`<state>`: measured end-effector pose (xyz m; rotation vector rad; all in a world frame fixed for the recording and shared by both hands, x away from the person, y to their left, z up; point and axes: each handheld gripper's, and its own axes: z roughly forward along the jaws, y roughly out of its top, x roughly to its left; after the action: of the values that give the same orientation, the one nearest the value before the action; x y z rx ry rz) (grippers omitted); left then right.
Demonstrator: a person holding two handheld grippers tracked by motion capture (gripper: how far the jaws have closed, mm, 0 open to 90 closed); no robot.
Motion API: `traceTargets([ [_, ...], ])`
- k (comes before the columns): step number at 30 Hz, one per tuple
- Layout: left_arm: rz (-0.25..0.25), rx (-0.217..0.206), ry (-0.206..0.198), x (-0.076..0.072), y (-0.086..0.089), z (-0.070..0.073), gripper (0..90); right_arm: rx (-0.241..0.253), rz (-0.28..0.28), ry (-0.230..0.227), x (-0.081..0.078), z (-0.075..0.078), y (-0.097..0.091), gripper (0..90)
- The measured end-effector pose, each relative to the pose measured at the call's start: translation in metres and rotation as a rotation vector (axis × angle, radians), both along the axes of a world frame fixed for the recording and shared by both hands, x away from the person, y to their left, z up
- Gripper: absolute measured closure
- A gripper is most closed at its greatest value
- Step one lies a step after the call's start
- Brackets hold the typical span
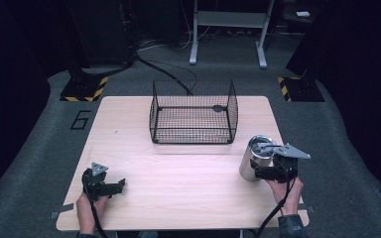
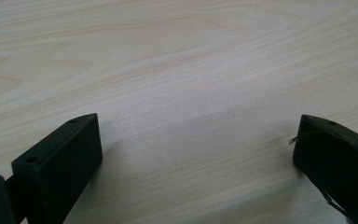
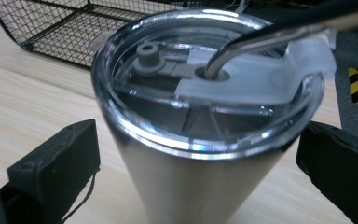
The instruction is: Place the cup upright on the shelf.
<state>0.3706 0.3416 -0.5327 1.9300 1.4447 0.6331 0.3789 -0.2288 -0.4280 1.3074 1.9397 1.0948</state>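
Right gripper (image 1: pixel 258 171) sits at the table's right edge, jaws spread either side of a steel tumbler (image 3: pixel 196 186), one black jaw flanking each side; contact can't be confirmed. Tumbler stands upright on the wooden table (image 1: pixel 178 173), clear lid (image 3: pixel 214 93) on, bent metal straw (image 3: pixel 270 35) through the lid hole. Wire basket (image 1: pixel 193 113) sits beyond it toward the far edge, well apart, open path between. Left gripper (image 1: pixel 119 187) rests near the front-left corner, jaws apart over bare wood, far from tumbler and basket.
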Motion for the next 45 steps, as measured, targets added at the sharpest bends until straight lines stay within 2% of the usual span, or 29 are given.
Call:
traceTargets([
  [7,0.000,0.000,0.000,0.000,0.000,0.000,1.1,0.007,-0.018,0.003,0.011,-0.002,0.007,0.0],
  [12,0.000,0.001,0.000,0.000,0.000,0.000,1.2,0.024,-0.023,-0.012,0.017,-0.005,0.009,0.0],
  [15,0.000,0.000,0.000,0.000,0.000,0.000,1.2,0.025,-0.026,0.000,0.019,-0.007,0.011,0.0],
  [20,0.000,0.001,0.000,0.000,0.000,0.000,1.1,0.024,-0.039,0.002,0.021,-0.008,0.011,2.6],
  [39,0.000,0.001,0.000,0.000,0.000,0.000,1.2,0.030,-0.044,-0.022,0.021,-0.010,0.010,3.4],
  [45,0.000,0.000,0.000,0.000,0.000,0.000,1.1,0.039,-0.023,-0.015,0.023,-0.008,0.010,3.5],
])
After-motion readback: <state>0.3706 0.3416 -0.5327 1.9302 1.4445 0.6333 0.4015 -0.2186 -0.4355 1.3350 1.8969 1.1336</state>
